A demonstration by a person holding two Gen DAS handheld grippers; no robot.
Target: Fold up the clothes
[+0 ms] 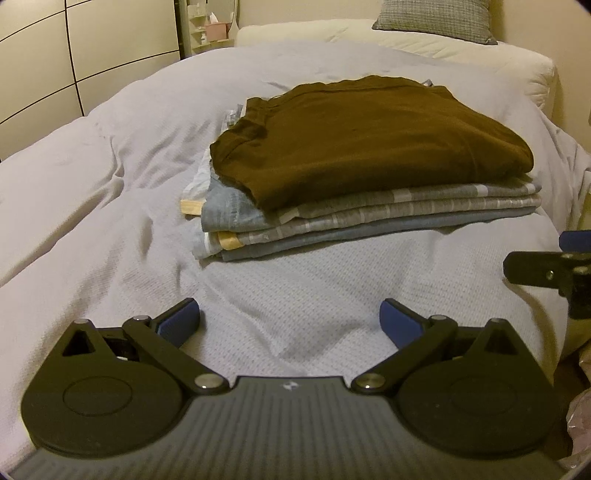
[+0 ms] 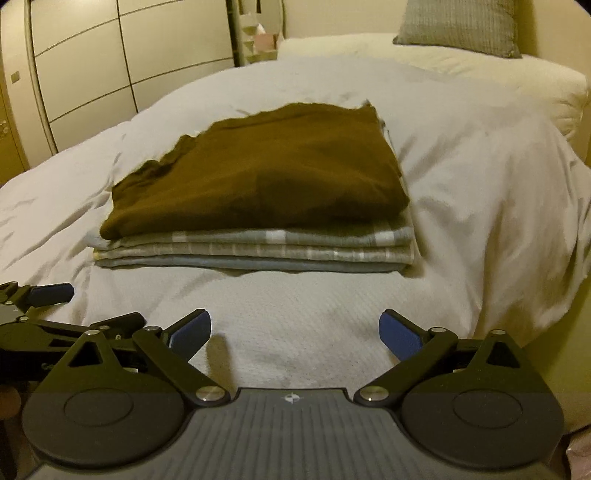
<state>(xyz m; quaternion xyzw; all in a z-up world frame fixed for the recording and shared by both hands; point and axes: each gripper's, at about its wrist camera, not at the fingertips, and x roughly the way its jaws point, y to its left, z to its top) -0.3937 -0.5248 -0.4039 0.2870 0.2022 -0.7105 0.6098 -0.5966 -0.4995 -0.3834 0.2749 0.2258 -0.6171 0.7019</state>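
A folded brown garment (image 1: pixel 369 144) (image 2: pixel 266 173) tops a neat stack of folded grey striped and blue clothes (image 1: pixel 369 218) (image 2: pixel 258 251) on the bed. My left gripper (image 1: pixel 290 317) hovers open just in front of the stack, nothing between its blue pads. My right gripper (image 2: pixel 294 328) is open too, nearer the bed's front edge, and holds nothing. The right gripper's finger (image 1: pixel 535 271) shows at the right edge of the left wrist view. In the right wrist view the left gripper (image 2: pixel 48 306) sits low at the left.
The bed's pale grey duvet (image 1: pixel 110 184) (image 2: pixel 480 166) spreads around the stack. A cream headboard cushion (image 1: pixel 424 40) and a grey pillow (image 1: pixel 436 16) (image 2: pixel 458 26) lie behind. Wardrobe doors (image 1: pixel 44 55) (image 2: pixel 92 55) stand at the left.
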